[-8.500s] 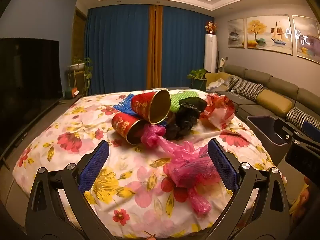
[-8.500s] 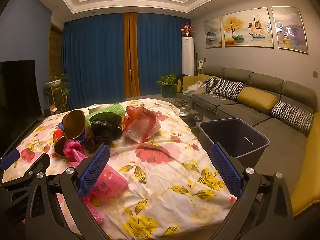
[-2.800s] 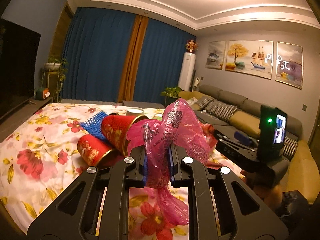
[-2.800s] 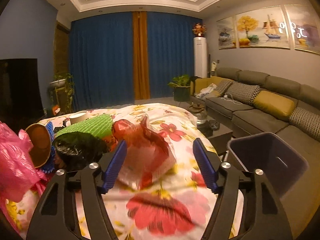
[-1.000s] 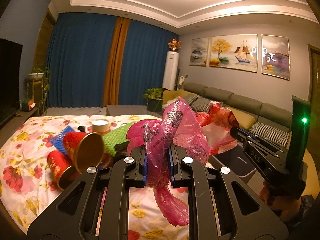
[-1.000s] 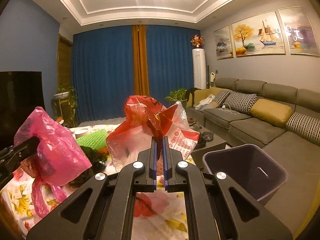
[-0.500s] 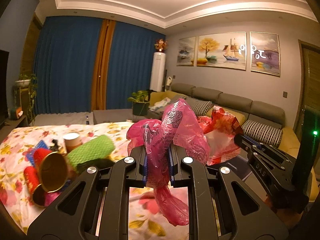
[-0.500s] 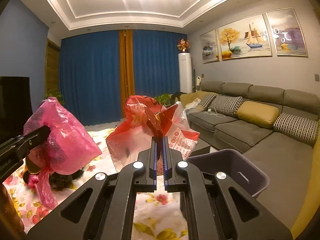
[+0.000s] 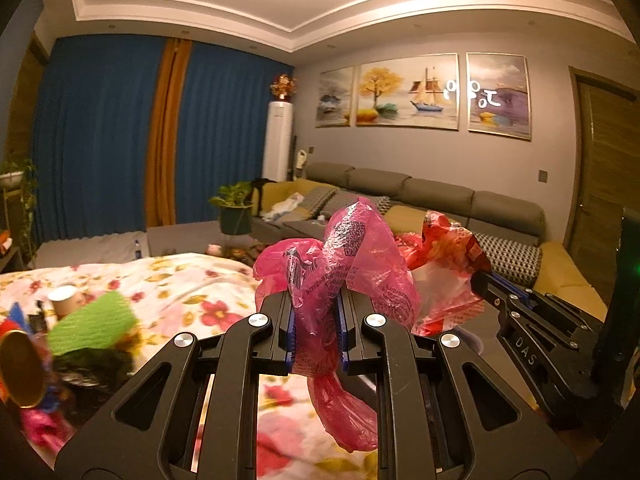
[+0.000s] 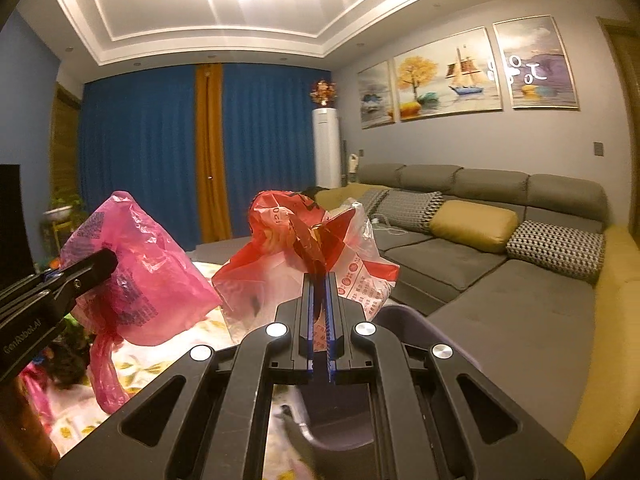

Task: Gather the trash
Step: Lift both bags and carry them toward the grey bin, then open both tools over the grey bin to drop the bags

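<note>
My left gripper (image 9: 316, 320) is shut on a pink plastic bag (image 9: 352, 264) and holds it in the air; the bag also shows in the right wrist view (image 10: 140, 280). My right gripper (image 10: 319, 304) is shut on a red and white plastic bag (image 10: 320, 248), which hangs above the grey trash bin (image 10: 404, 320). That bag shows in the left wrist view (image 9: 444, 264) just right of the pink one. Most of the bin is hidden behind the right gripper.
A table with a floral cloth (image 9: 180, 284) lies at the left, with a green mesh piece (image 9: 92, 324), a black bag (image 9: 92, 364), a paper cup (image 9: 64, 296) and a red cup (image 9: 20, 372). A grey sofa (image 10: 500, 248) runs along the right.
Both grippers have swung right, away from the table, each carrying its bag. The bin is now directly under the right gripper.
</note>
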`<state>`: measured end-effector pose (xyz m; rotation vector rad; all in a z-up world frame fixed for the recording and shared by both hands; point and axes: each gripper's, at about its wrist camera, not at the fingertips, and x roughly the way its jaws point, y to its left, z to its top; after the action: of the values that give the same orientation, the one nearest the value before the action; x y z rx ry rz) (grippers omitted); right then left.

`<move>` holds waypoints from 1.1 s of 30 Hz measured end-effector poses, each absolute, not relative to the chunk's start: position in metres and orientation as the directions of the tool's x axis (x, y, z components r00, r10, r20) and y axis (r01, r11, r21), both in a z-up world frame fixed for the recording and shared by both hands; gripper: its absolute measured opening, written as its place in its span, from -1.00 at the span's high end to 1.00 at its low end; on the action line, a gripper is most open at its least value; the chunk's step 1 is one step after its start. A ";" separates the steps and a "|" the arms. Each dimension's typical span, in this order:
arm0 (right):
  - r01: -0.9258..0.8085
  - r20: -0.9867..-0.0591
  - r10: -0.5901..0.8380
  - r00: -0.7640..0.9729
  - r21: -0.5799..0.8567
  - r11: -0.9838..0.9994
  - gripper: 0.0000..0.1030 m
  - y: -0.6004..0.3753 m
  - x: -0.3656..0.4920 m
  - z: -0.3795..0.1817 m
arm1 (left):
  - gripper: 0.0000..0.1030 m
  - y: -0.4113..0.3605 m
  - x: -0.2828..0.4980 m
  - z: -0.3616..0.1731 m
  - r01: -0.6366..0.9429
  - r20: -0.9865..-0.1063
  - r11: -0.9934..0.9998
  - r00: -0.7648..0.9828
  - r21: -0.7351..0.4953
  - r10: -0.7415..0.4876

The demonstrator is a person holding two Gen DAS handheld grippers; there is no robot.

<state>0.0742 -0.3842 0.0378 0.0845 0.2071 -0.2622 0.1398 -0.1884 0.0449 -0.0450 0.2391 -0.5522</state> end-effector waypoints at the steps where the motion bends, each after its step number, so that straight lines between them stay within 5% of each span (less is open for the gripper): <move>1: 0.276 -0.213 -0.259 0.942 0.054 0.960 0.89 -0.387 0.074 0.038 | 0.72 -0.192 0.142 0.043 0.520 -0.213 0.848 0.821 -0.106 -0.530; 33: 0.423 -0.281 -0.386 0.879 0.082 0.902 0.88 -0.484 0.126 0.009 | 0.69 -0.311 0.211 0.000 0.638 -0.236 0.750 0.713 -0.175 -0.661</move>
<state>0.1259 -0.4837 0.0087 0.1427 0.2629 -0.4235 0.2105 -0.3107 -0.0003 -0.0833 0.2931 -0.7205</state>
